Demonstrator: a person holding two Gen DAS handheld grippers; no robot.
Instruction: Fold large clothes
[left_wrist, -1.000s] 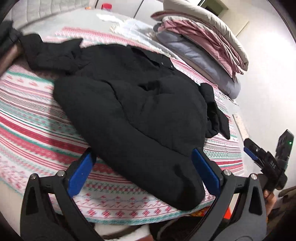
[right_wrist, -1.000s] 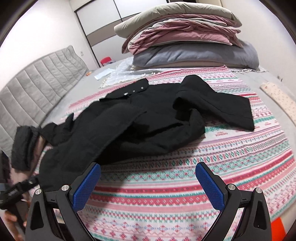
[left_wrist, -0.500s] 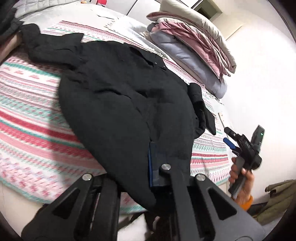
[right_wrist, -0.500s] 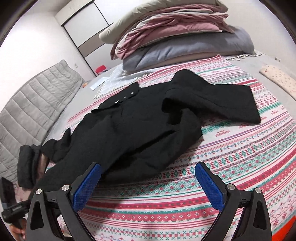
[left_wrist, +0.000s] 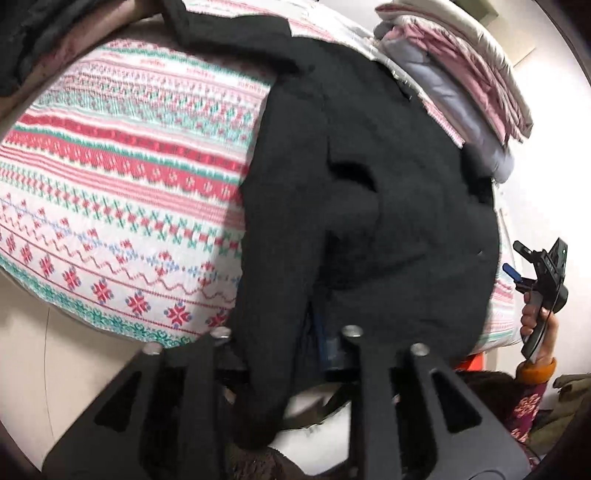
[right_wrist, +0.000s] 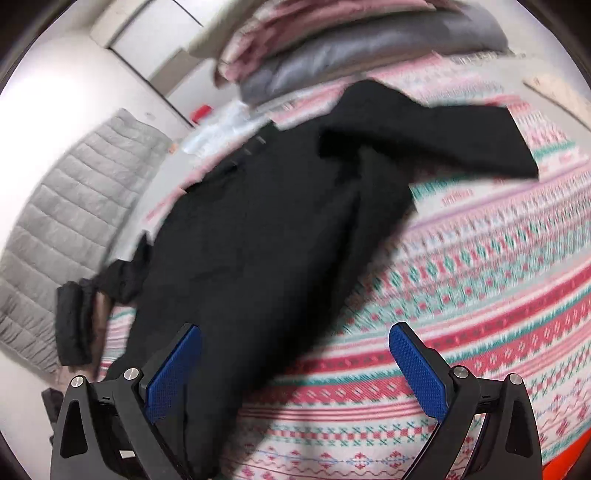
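A large black coat (left_wrist: 369, 206) lies spread on a bed with a red, green and white patterned blanket (left_wrist: 122, 192). My left gripper (left_wrist: 295, 339) is shut on the coat's hem at the bed's near edge; the cloth hangs over its fingers. In the right wrist view the coat (right_wrist: 266, 221) runs from the far pillows to the near edge, one sleeve (right_wrist: 461, 140) out to the right. My right gripper (right_wrist: 295, 373) is open, its blue pads (right_wrist: 417, 369) around the coat's lower edge without touching it. It also shows in the left wrist view (left_wrist: 539, 273).
A stack of pink, grey and beige bedding (right_wrist: 362, 44) lies at the head of the bed. A grey quilted headboard (right_wrist: 66, 206) stands on the left. Another dark garment (right_wrist: 74, 317) lies by the bed's left edge.
My left gripper closed on the coat's hem and pulled it toward the bed's near edge. My right gripper moved left and closer, over the coat's lower edge, still open.
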